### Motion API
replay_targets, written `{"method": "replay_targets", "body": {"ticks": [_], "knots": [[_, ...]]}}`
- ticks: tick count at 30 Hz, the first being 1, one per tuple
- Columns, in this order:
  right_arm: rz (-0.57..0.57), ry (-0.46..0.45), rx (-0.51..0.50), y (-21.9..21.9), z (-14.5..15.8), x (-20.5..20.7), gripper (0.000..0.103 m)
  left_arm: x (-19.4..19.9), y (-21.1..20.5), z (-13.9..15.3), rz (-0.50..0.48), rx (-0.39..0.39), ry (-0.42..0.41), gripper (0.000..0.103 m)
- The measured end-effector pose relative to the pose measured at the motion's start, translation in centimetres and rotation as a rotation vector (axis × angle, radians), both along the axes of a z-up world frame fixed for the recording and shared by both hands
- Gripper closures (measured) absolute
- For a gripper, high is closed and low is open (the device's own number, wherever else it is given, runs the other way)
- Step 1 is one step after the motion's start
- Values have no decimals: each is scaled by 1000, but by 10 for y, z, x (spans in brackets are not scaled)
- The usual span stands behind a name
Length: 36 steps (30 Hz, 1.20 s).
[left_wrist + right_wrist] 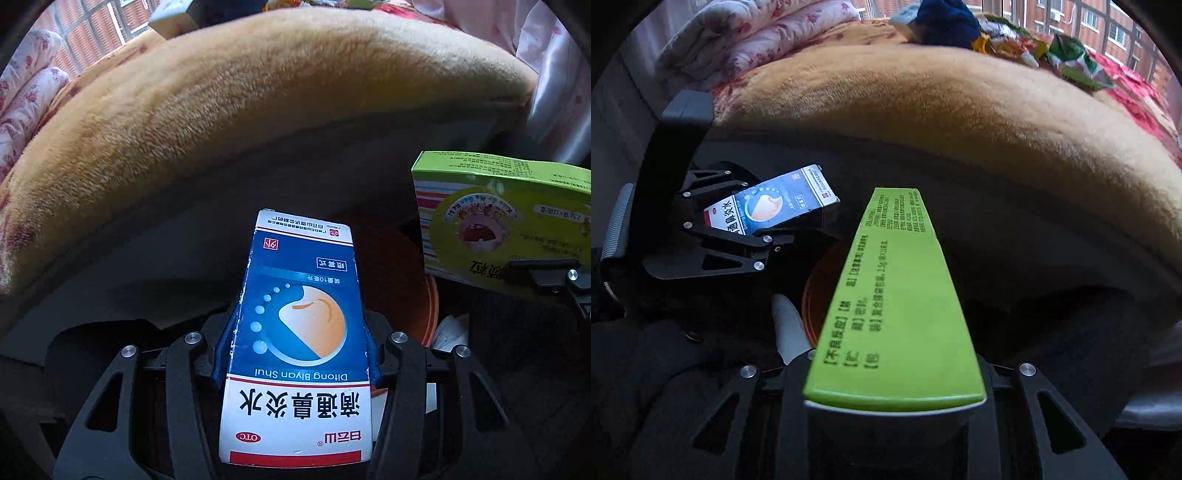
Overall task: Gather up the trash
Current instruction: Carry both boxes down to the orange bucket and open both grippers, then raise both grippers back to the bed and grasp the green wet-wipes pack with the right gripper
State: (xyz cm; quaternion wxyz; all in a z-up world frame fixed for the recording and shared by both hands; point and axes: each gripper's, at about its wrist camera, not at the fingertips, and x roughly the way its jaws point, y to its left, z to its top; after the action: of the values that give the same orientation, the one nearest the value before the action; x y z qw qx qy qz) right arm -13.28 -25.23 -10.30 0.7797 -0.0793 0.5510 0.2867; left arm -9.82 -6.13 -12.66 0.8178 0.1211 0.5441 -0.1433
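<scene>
Two cartons are in play, one per claw. The left claw (299,354) pinches the blue box (295,332) across its narrow sides at about mid-length, its far end pointing to twelve o'clock in the left wrist view. The right claw (894,369) grips the green box (897,295) near its back end, most of the carton jutting ahead, and the pads look tight on its faces. Both boxes hang over an orange bin (812,295) standing on the floor beside the bed (960,129), the bin at about three o'clock of the blue box in the left view.

I judge both to be light, thin cardboard, likely empty or nearly so: stiff along the edges, easily crushed on the broad faces, a little slick from the glossy print. Holding across the narrow sides near the middle suits them; the green box's end-hold leaves it free to swing.

More wrappers (1071,62) lie on the bed at one o'clock in the right view.
</scene>
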Motion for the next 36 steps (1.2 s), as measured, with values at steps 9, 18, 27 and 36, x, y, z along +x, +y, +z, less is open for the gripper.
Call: {"method": "replay_targets", "body": {"ticks": [9, 18, 27, 36], "knots": [[-3, 216, -54, 9, -76, 31, 74, 29, -13, -83, -29, 15, 228, 51], [5, 317, -90, 17, -107, 50, 59, 50, -2, -110, 20, 20, 339, 49], [-41, 245, -90, -1, -76, 49, 23, 43, -1, -102, 34, 6, 328, 22], [-38, 69, 9, -26, 13, 27, 26, 29, 28, -41, 19, -57, 190, 22]]}}
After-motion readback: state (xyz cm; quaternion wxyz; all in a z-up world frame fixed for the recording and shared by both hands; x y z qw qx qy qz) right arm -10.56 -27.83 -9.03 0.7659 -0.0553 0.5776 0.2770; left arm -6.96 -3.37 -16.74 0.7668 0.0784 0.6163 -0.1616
